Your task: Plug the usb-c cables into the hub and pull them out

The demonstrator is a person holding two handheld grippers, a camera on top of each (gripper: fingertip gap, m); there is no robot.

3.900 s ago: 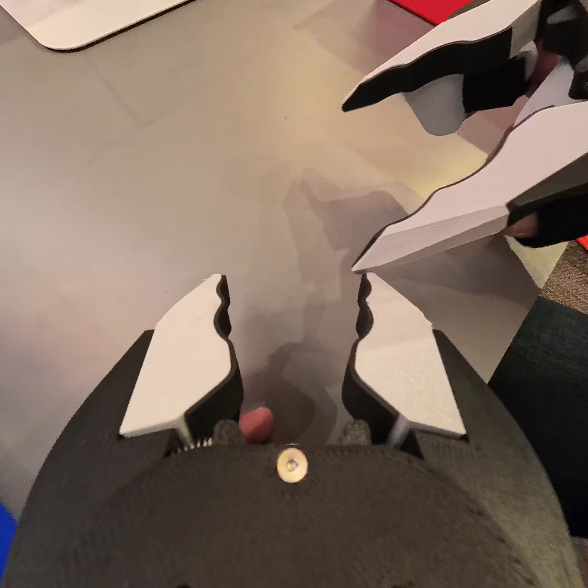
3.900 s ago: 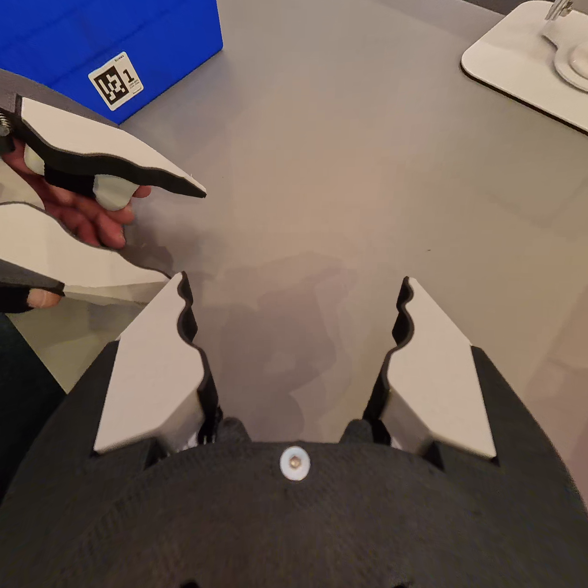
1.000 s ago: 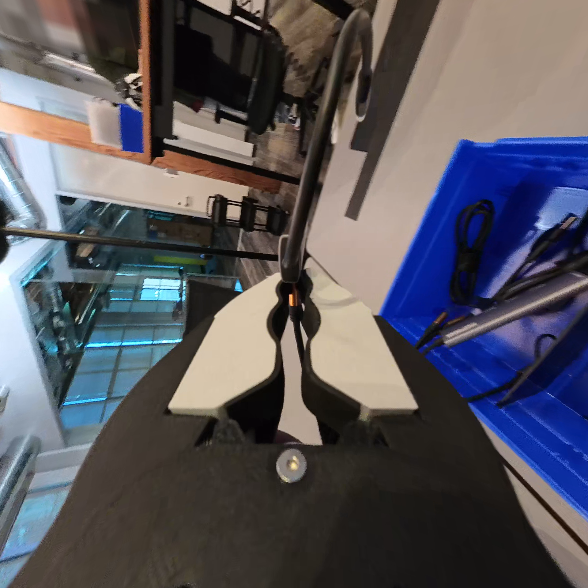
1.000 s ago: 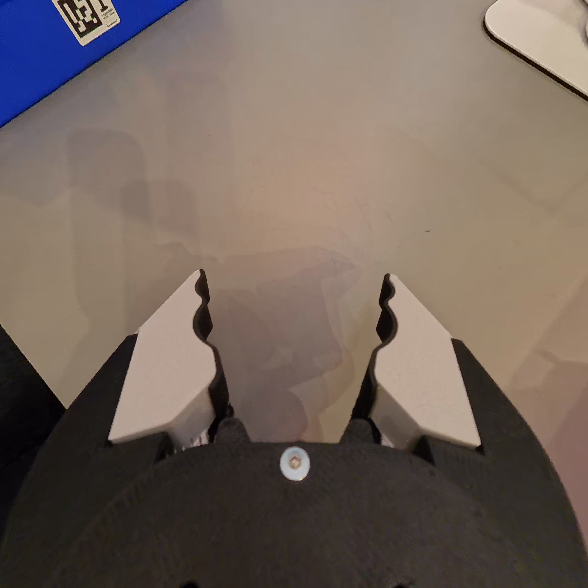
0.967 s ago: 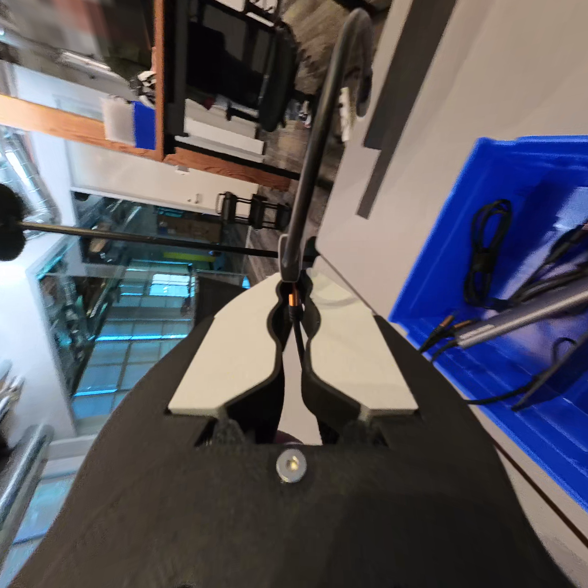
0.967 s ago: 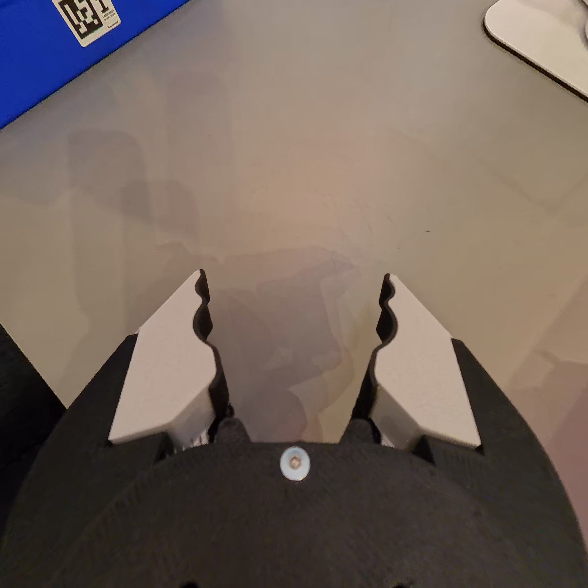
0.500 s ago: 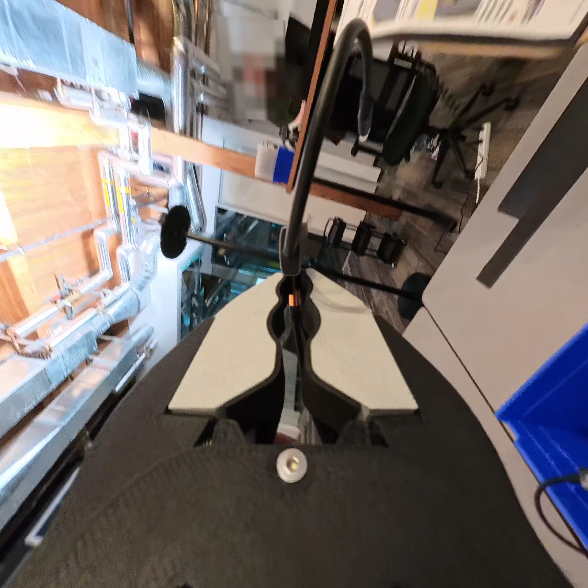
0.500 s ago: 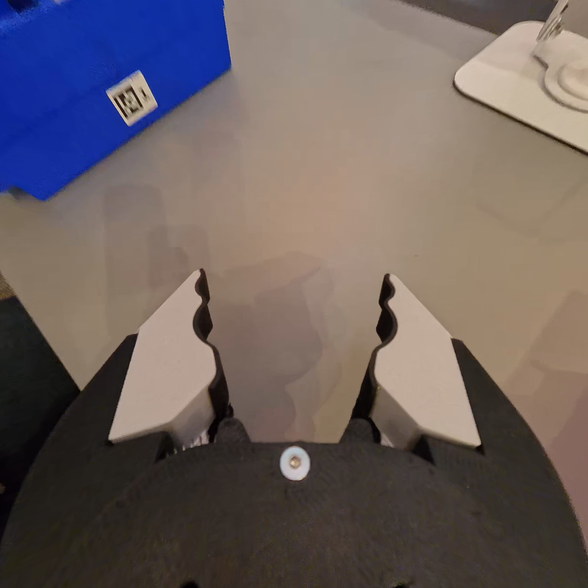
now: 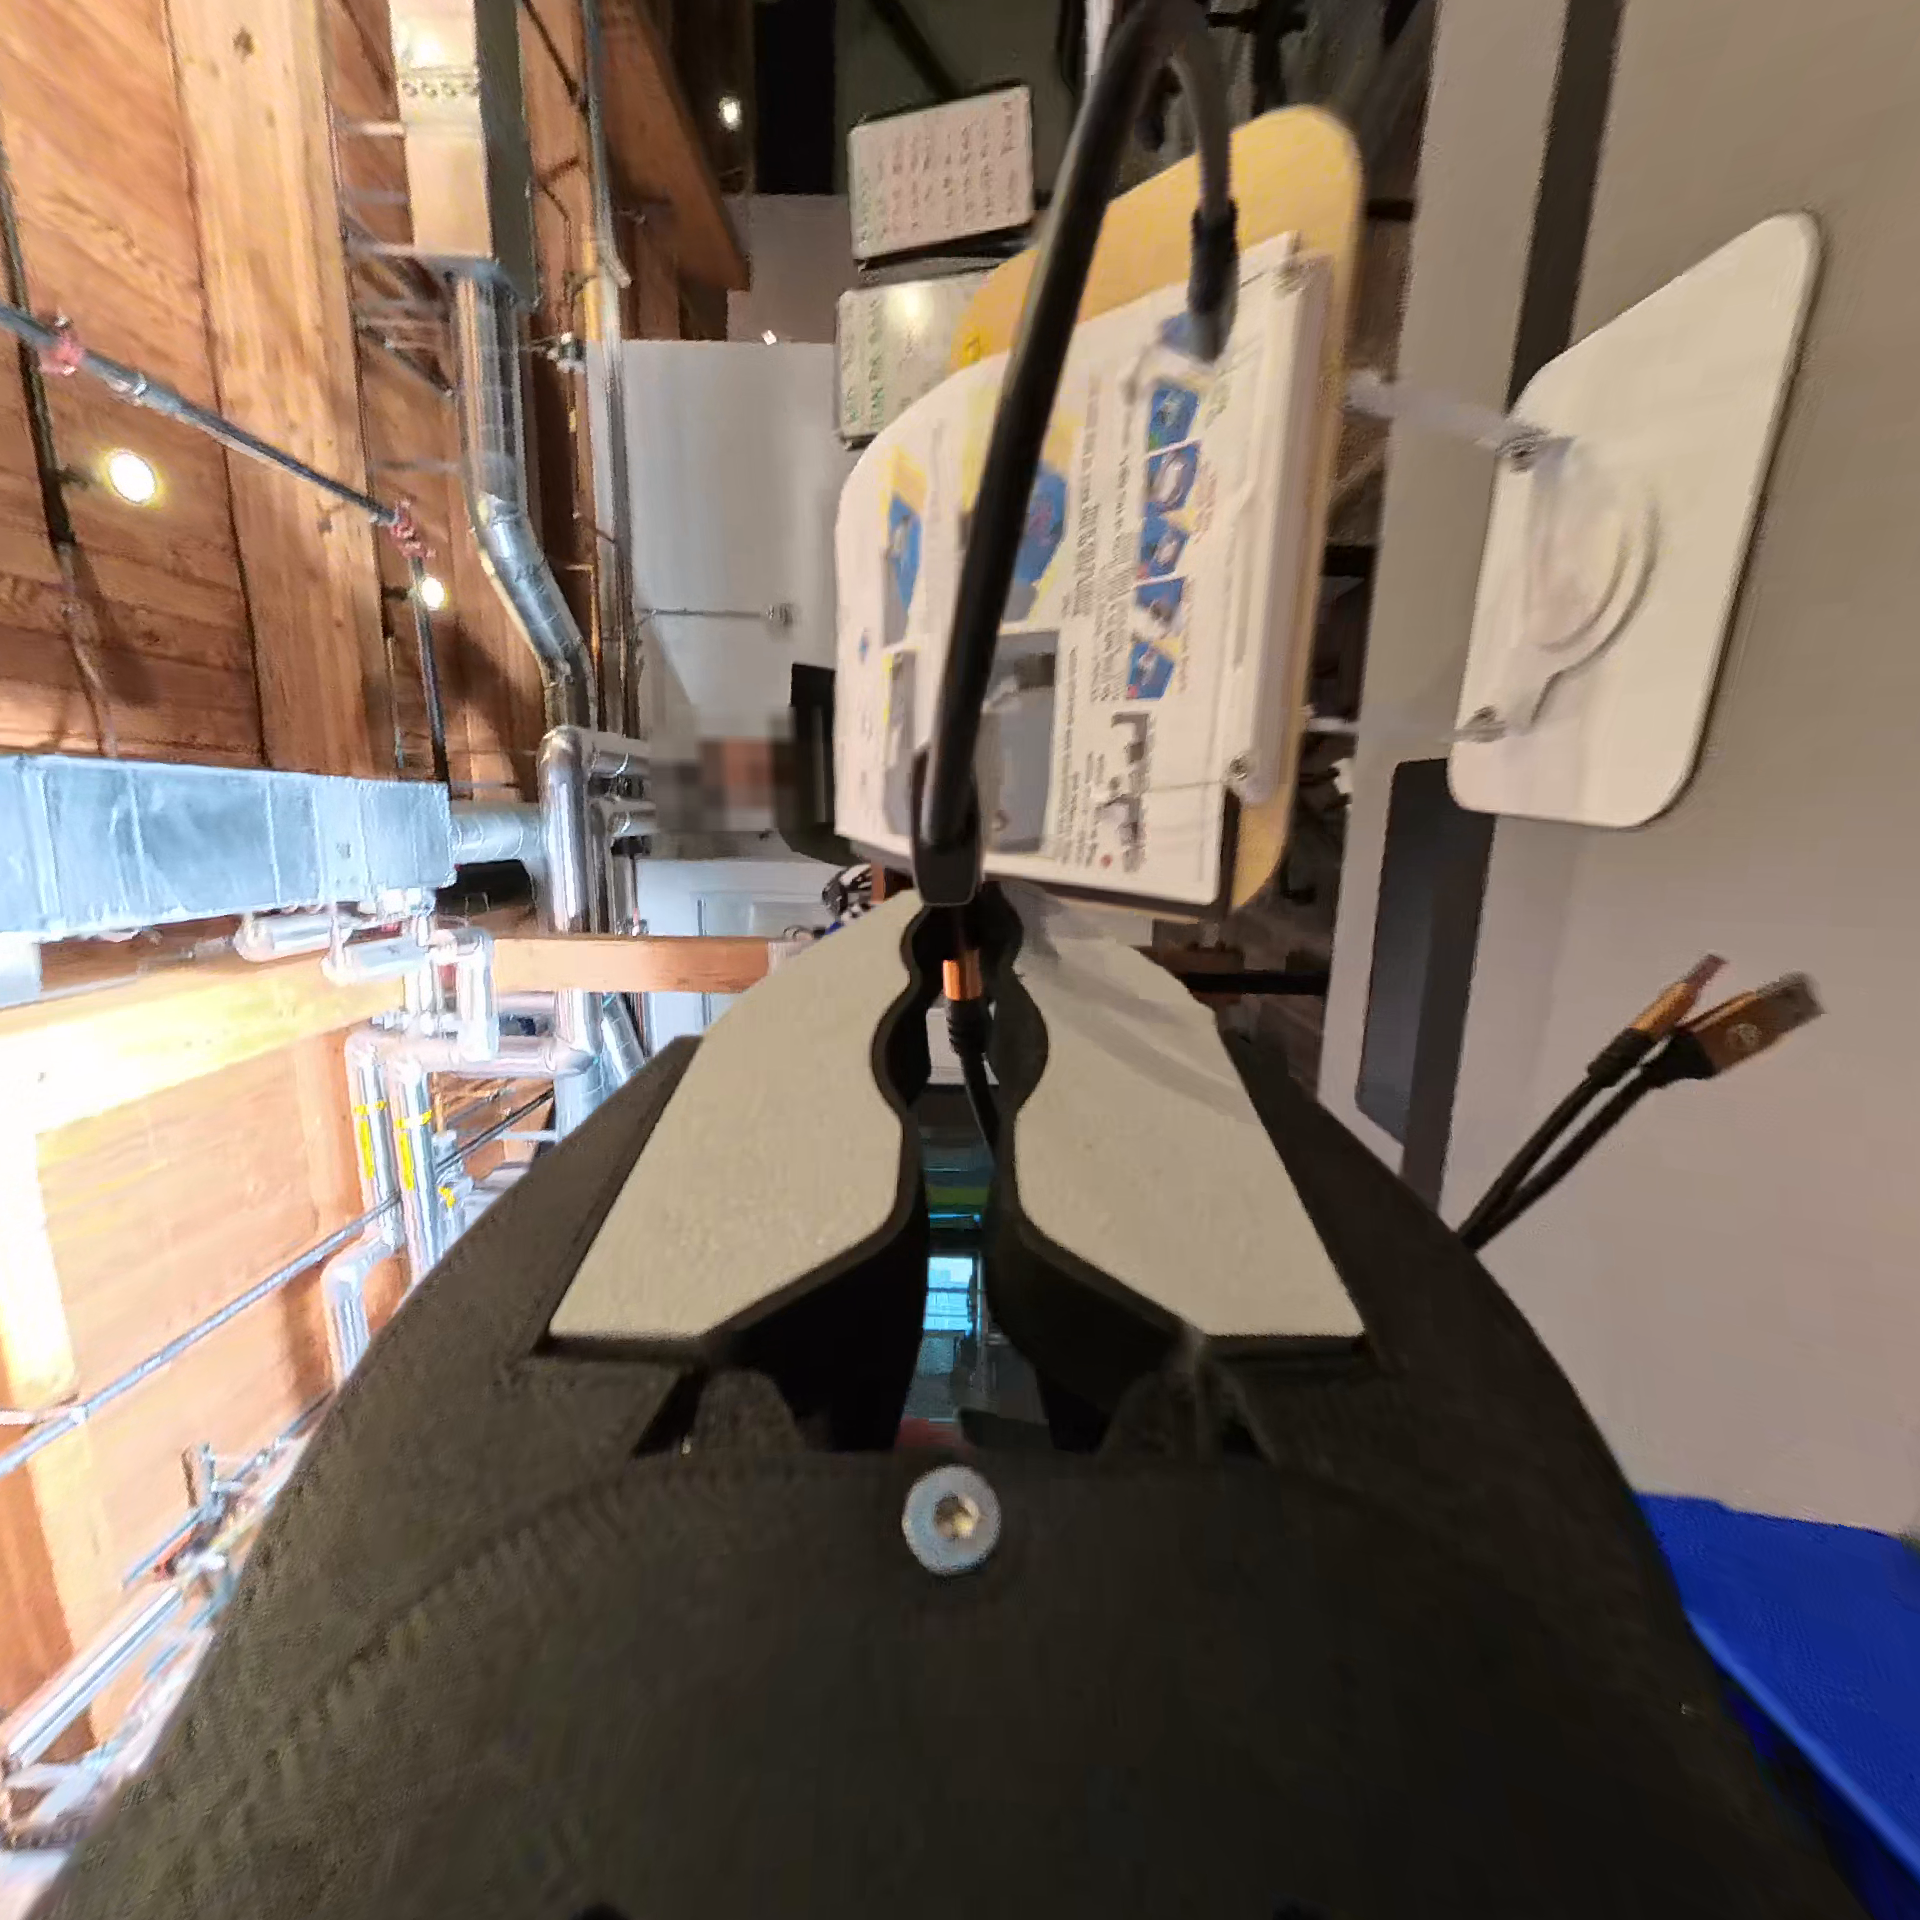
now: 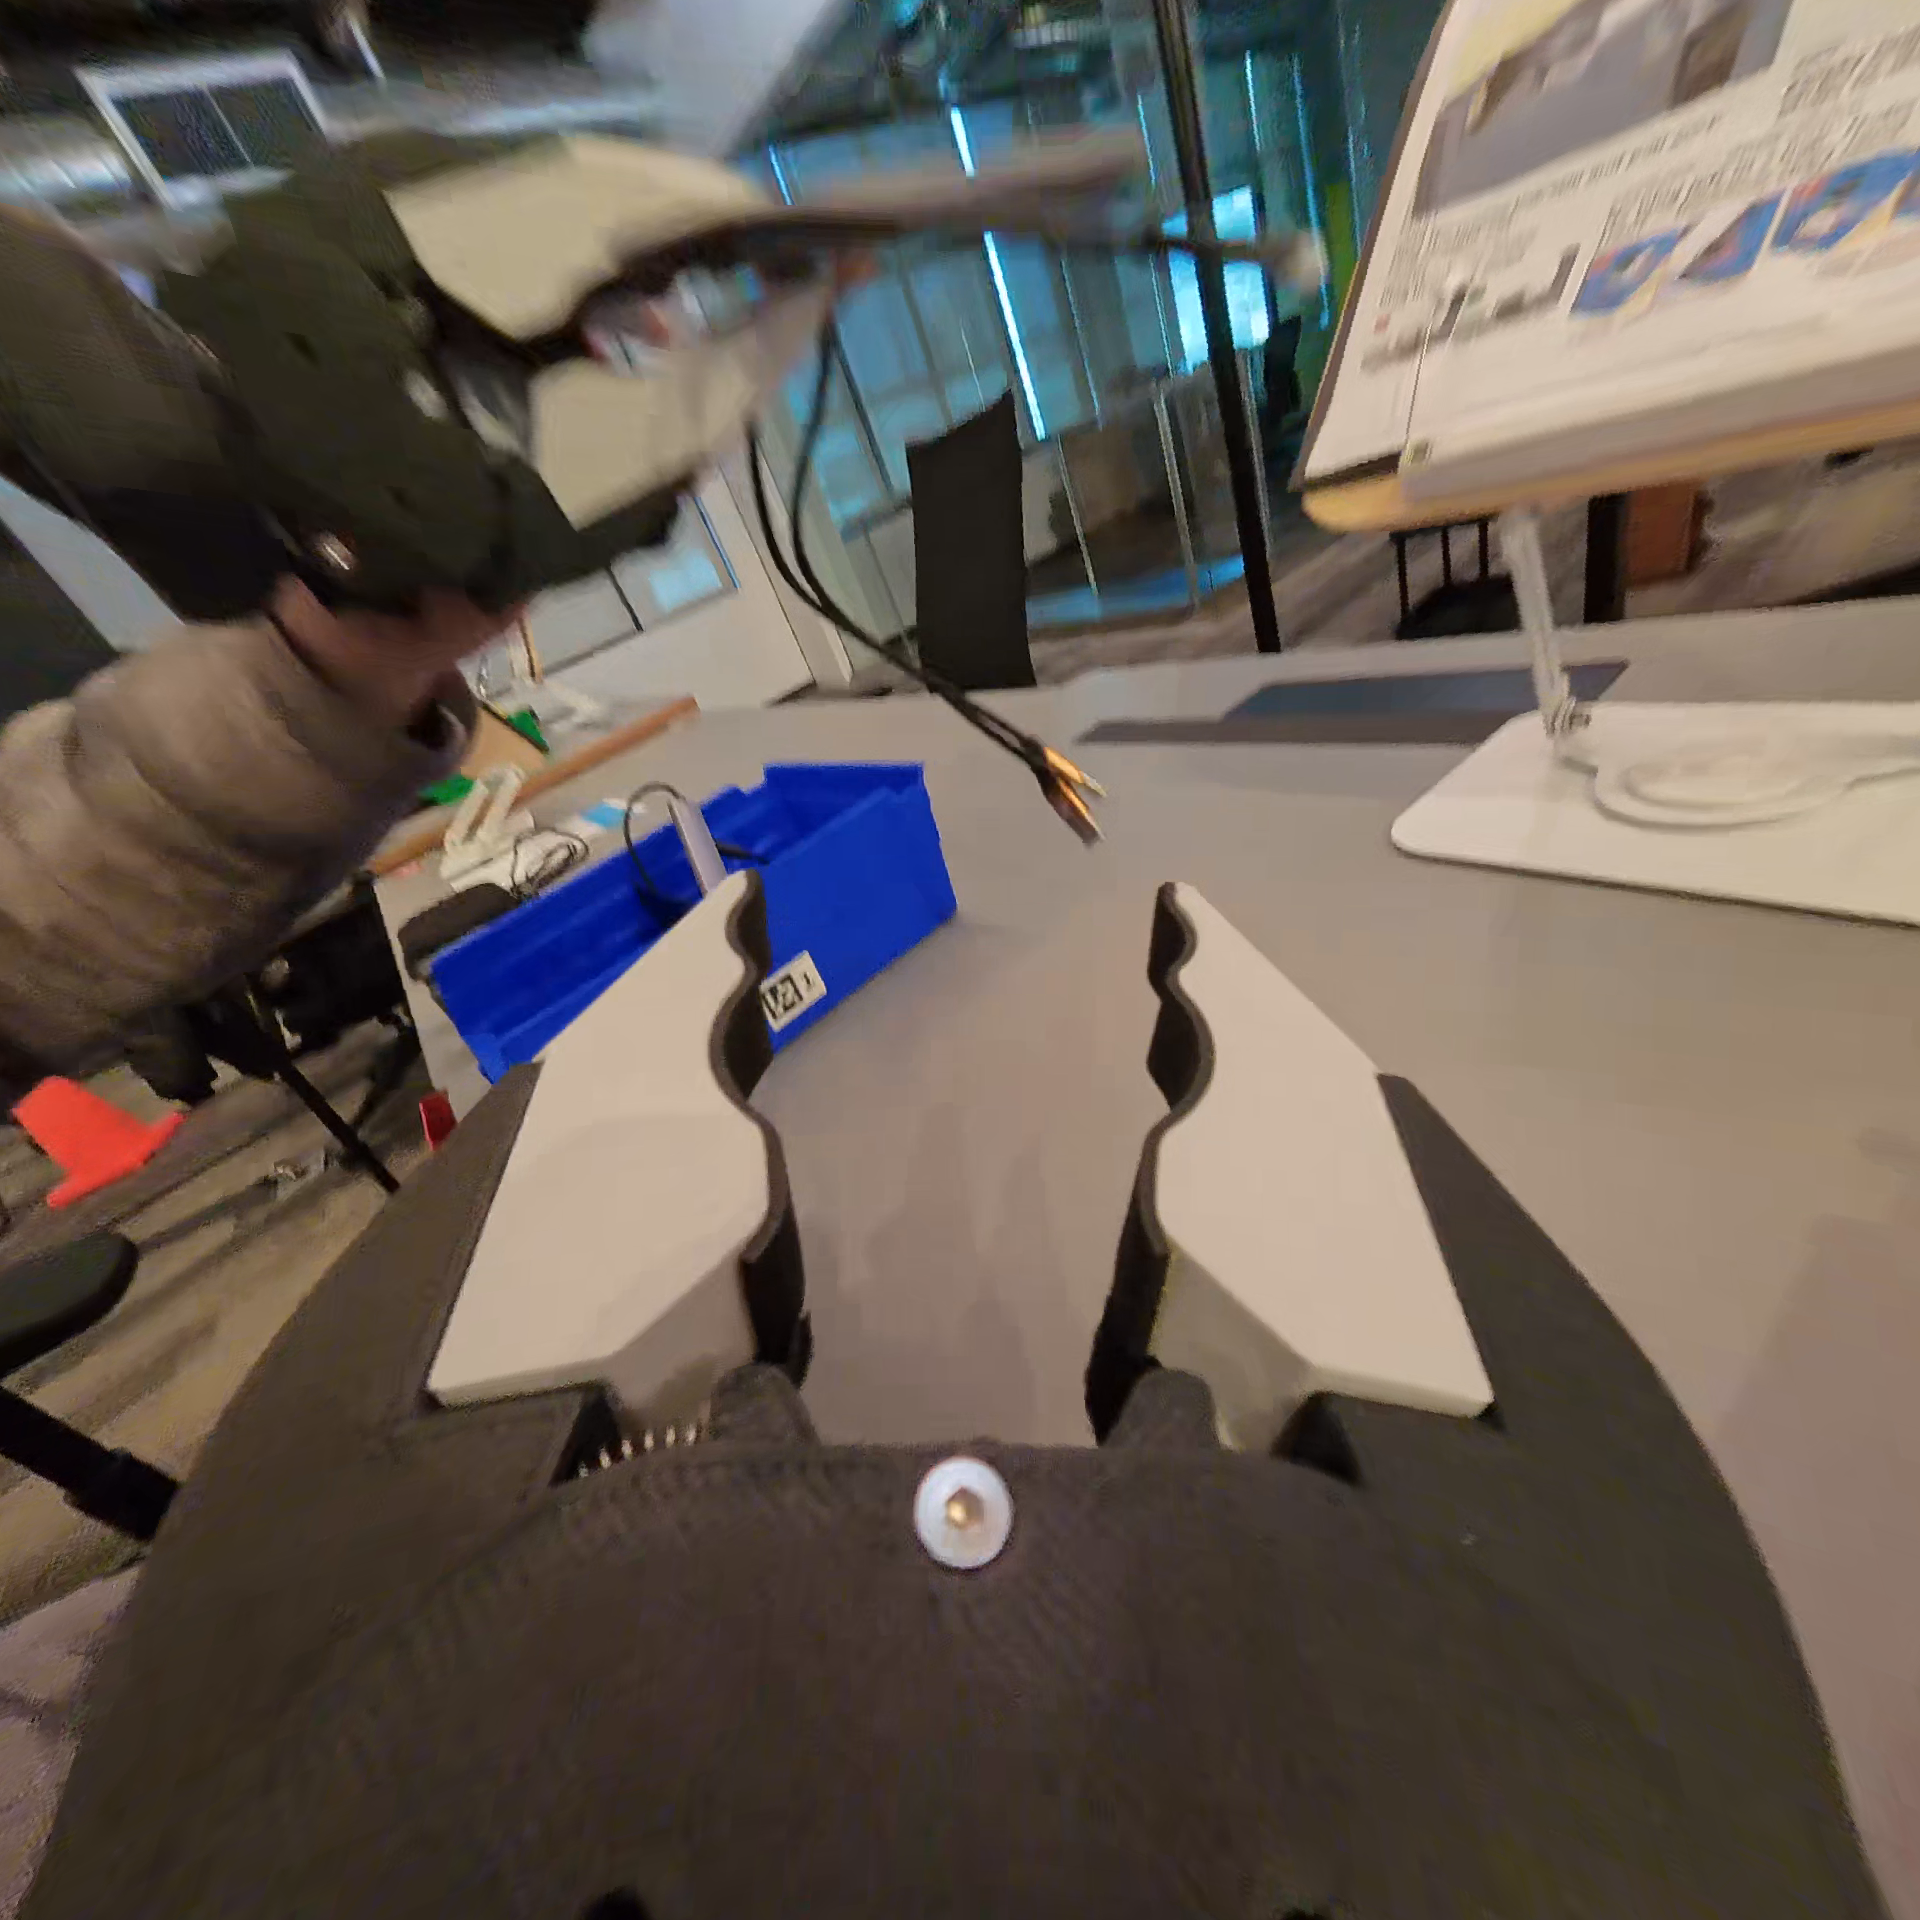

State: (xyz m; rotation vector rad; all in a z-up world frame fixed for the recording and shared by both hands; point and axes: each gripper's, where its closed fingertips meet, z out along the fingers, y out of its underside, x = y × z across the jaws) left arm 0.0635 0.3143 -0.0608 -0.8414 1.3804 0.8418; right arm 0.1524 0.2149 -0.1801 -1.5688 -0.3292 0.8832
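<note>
My left gripper (image 9: 961,925) is shut on a black usb-c cable (image 9: 997,499) at its copper-banded plug, held up in the air. The cable arcs up to a grey connector (image 9: 1195,312). Two more copper-tipped plugs (image 9: 1704,1013) hang beside it. In the right wrist view the left gripper (image 10: 831,260) is blurred at upper left, with the cables' plugs (image 10: 1070,800) dangling above the grey table (image 10: 1558,1039). A grey hub (image 10: 698,847) stands tilted in the blue bin (image 10: 862,883). My right gripper (image 10: 958,904) is open and empty over the table.
A white base plate (image 10: 1662,831) holds a tilted board with a printed sheet (image 10: 1662,260) at the right back; both also show in the left wrist view (image 9: 1662,520). The blue bin (image 9: 1818,1621) sits at the table's left edge. A person's sleeve (image 10: 156,831) is at left. The left gripper's tips are roughly 20 cm from the right gripper's.
My left gripper has lifted the cable up out of the blue bin and swung round. My right gripper has tilted up from the table top and stays open.
</note>
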